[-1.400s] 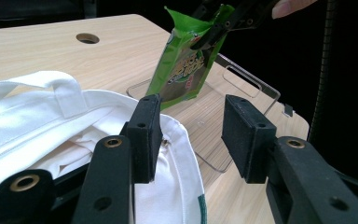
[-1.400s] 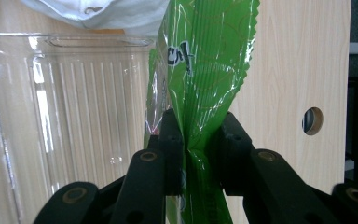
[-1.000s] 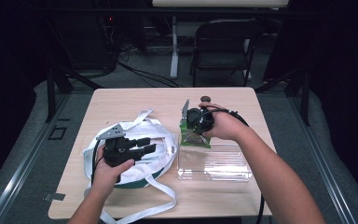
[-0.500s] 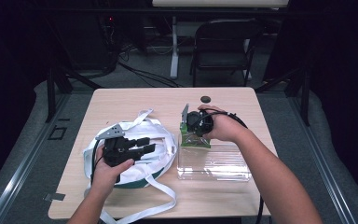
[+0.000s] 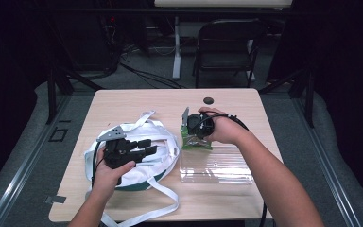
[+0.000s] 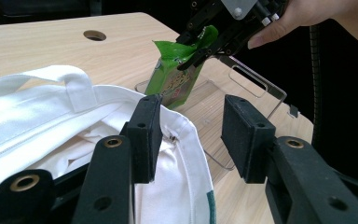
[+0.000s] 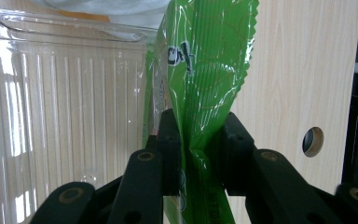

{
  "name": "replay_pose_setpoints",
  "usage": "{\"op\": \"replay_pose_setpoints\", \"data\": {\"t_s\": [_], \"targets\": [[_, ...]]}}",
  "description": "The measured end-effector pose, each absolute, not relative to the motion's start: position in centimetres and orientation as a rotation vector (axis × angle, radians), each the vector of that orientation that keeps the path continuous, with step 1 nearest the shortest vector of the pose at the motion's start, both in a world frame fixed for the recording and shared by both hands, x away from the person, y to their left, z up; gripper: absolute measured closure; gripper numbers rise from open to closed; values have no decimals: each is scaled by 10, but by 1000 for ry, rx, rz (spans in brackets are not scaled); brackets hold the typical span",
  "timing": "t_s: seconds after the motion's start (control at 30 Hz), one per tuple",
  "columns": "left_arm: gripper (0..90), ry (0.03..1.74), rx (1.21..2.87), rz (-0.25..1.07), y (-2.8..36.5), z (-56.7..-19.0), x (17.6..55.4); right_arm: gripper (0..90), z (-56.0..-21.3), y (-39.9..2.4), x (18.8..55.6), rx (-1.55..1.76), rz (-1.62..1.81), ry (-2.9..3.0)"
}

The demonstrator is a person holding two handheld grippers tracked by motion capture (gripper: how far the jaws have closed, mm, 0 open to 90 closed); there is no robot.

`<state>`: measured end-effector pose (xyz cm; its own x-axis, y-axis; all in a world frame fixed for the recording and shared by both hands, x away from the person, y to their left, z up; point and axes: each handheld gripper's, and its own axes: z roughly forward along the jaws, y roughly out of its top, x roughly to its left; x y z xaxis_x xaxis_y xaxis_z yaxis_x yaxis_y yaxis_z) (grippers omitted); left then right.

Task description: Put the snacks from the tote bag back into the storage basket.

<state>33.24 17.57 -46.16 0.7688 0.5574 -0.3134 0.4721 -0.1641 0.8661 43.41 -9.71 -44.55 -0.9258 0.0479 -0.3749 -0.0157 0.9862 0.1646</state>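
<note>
Listing, high view: one worktop (image 5: 123, 101), one white bag (image 5: 165, 146), one clear tray (image 5: 217, 165), one green packet (image 5: 194, 142). Left gripper view: left tool (image 6: 191, 135) parted astride bag rim. Right gripper view: right tool (image 7: 196, 149) pinching packet, jaws just easing apart.

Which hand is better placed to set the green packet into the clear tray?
Right. The right gripper has the green packet between its jaws at the clear tray edge, while the left gripper rests on the white bag, jaws apart.
</note>
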Motion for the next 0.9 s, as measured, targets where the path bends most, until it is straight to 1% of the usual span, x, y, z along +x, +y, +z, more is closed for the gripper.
{"op": "replay_pose_setpoints", "data": {"t_s": [0.2, 0.27, 0.3, 0.43, 0.47, 0.57, 0.7, 0.9], "targets": [[570, 802, 1804, 91, 176, -462, 332, 642, -448, -100, 437, 43, 209, 2739], [570, 803, 1803, 92, 176, -462, 332, 636, -447, -100, 437, 50, 201, 2740], [570, 803, 1803, 92, 176, -462, 332, 606, -447, -100, 437, 56, 203, 2734], [570, 804, 1803, 92, 176, -462, 332, 537, -446, -100, 437, 73, 216, 2727], [570, 804, 1803, 92, 176, -462, 332, 537, -446, -100, 437, 73, 216, 2727], [570, 803, 1802, 93, 176, -462, 332, 468, -444, -101, 438, 128, 244, 2734], [570, 804, 1800, 91, 176, -461, 332, 434, -443, -102, 438, 153, 257, 2735], [569, 810, 1799, 91, 176, -462, 334, 413, -441, -103, 437, 172, 268, 2729]]}}
